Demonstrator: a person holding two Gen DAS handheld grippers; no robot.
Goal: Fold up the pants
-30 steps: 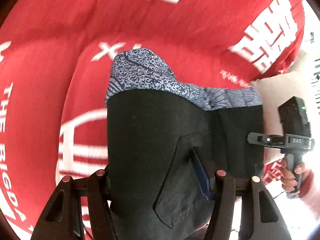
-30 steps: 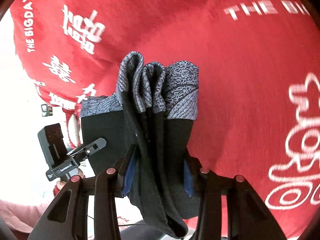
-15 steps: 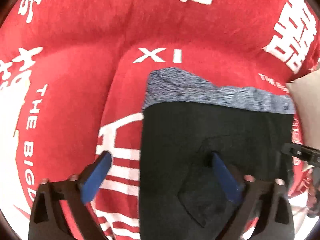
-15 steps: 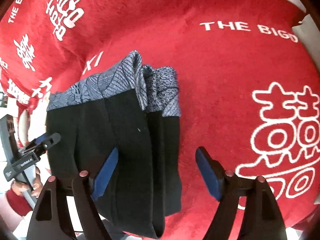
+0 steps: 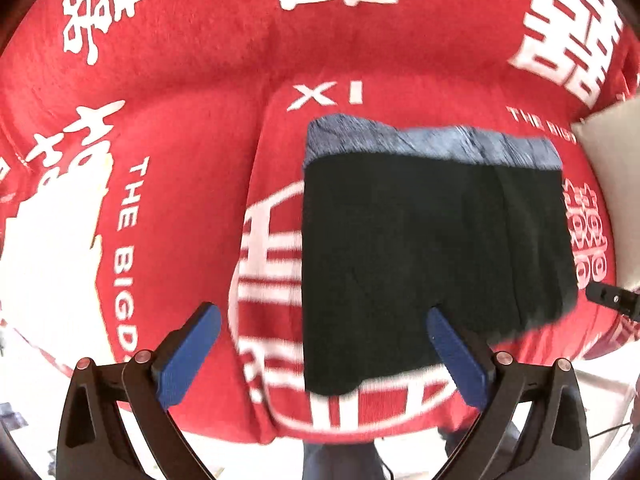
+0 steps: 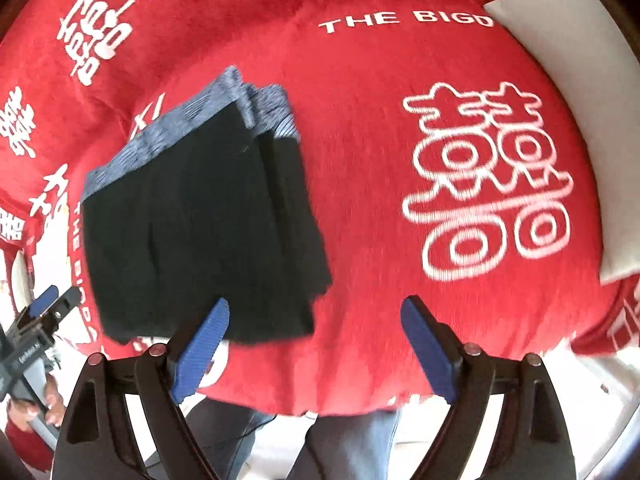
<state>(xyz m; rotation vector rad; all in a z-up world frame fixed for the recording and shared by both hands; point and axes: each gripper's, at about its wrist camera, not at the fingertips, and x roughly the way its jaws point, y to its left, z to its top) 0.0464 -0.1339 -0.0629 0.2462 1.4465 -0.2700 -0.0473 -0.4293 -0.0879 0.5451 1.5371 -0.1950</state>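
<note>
Black folded pants [image 5: 432,248] — on red blanket [image 5: 192,80]

Folded black pants [image 5: 432,256], blue patterned waistband [image 5: 432,142] farthest, flat on red blanket [image 5: 192,92]; left gripper [image 5: 324,344] above, jaws spread, holding nothing.

The red blanket [image 5: 168,120] carries white "THE BIGD", "XI" and double-happiness characters.

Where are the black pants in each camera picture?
Left wrist view: the pants lie folded right of centre on the red blanket, above the right blue finger.
Right wrist view: the pants lie left of centre, above the left blue finger.
Shared landmark: the pants' grey patterned waistband, at the far edge in both views.
</note>
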